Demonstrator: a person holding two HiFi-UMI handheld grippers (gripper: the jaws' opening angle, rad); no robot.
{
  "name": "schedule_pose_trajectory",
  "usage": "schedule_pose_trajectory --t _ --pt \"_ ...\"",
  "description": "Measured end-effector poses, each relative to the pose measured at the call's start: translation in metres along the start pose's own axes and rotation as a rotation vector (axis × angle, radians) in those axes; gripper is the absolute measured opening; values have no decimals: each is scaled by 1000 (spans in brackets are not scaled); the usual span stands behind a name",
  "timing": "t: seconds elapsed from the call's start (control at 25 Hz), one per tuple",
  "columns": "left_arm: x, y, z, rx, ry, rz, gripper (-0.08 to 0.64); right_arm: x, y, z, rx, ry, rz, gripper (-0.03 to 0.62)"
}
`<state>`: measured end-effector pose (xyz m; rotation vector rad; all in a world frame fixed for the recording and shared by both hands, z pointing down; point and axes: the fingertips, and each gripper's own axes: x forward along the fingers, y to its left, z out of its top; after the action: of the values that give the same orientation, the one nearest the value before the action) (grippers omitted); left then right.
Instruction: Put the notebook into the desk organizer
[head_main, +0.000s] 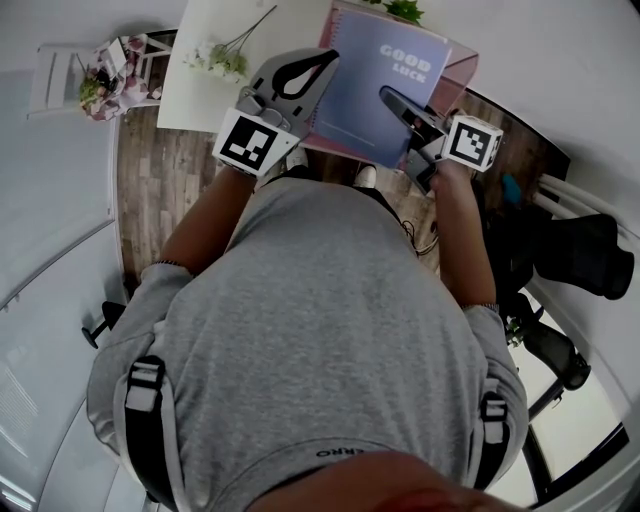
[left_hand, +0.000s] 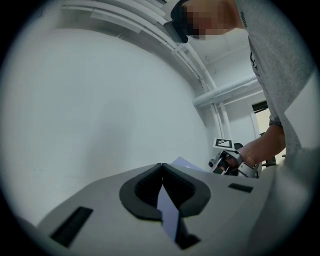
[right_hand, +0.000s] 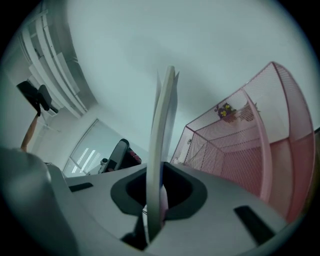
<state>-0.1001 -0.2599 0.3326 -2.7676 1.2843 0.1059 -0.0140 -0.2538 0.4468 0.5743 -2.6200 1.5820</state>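
Observation:
I hold the lavender-blue notebook (head_main: 365, 85), printed "GOOD LUCK", up in the air with both grippers. My left gripper (head_main: 326, 58) is shut on its left edge; in the left gripper view the cover (left_hand: 167, 210) runs as a thin blue sheet between the closed jaws of the left gripper (left_hand: 161, 167). My right gripper (head_main: 386, 94) is shut on the lower right part. In the right gripper view the notebook (right_hand: 162, 140) stands edge-on in the right gripper (right_hand: 161, 175). The pink mesh desk organizer (head_main: 462, 62) stands just behind it and shows with its opening (right_hand: 250, 145) to the right.
A white table (head_main: 215, 95) carries a spray of white flowers (head_main: 225, 58) at the left. A small stand with flowers (head_main: 105, 80) is at the far left. A black office chair (head_main: 570, 250) stands at the right over wooden flooring (head_main: 160, 190). A green plant (head_main: 405, 10) sits behind the organizer.

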Motion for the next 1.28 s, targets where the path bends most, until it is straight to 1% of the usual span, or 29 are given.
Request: schedule_pose_trajectory --t 0.12,0.28,0.52,0.92,0.96,1.12,1.28 --pt "1 -1 -2 1 1 1 20 1 -7 0 24 3 -5 41" --pt "2 1 -3 0 -1 3 21 8 -11 1 59 10 10 41" --pt "3 7 -5 -12 7 6 20 19 -20 1 88 29 -11 41" --pt "8 16 -10 -16 14 -5 21 28 -33 0 106 55 -66 46" --pt "9 15 -10 -16 13 -8 20 27 -34 0 105 58 -76 46" --pt "13 12 -10 -16 9 -29 20 22 -46 -2 70 80 -166 60" --pt "18 9 -9 -21 5 -53 21 26 -47 0 24 89 -178 79"
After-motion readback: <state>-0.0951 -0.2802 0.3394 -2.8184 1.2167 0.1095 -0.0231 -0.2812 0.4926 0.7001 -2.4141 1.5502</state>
